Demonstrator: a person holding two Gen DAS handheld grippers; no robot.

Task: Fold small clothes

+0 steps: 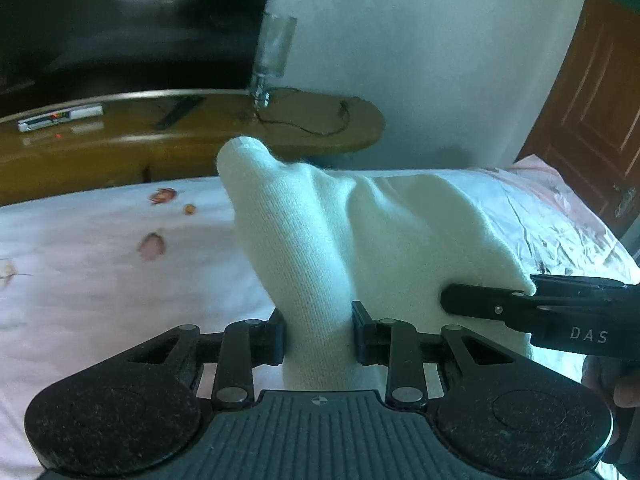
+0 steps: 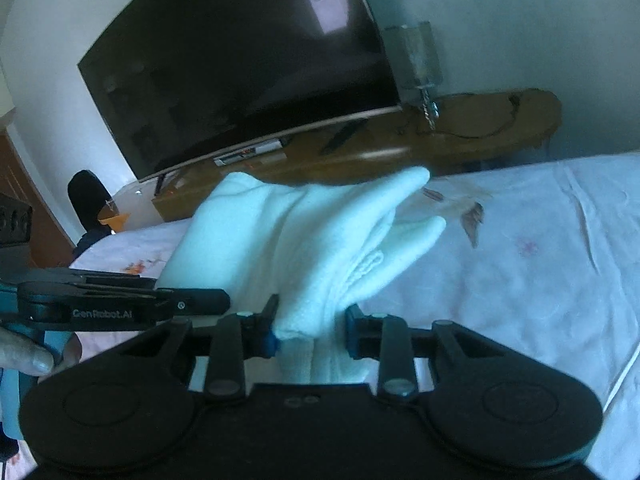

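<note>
While raised over bed (image 1: pixel 100 280), L claw (image 1: pixel 319 334) & R claw (image 2: pixel 310 330) pinching white garment (image 1: pixel 340 232).

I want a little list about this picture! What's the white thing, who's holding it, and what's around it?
Item: white knitted garment, small and soft; exact type hard to tell
Left gripper: shut on the garment
Right gripper: shut on the garment
Position: garment lifted above the bed, bunched between both grippers
Surface: bed sheet, pale with flower prints
Behind: dark television on a wooden cabinet
Folding: not finished
</note>
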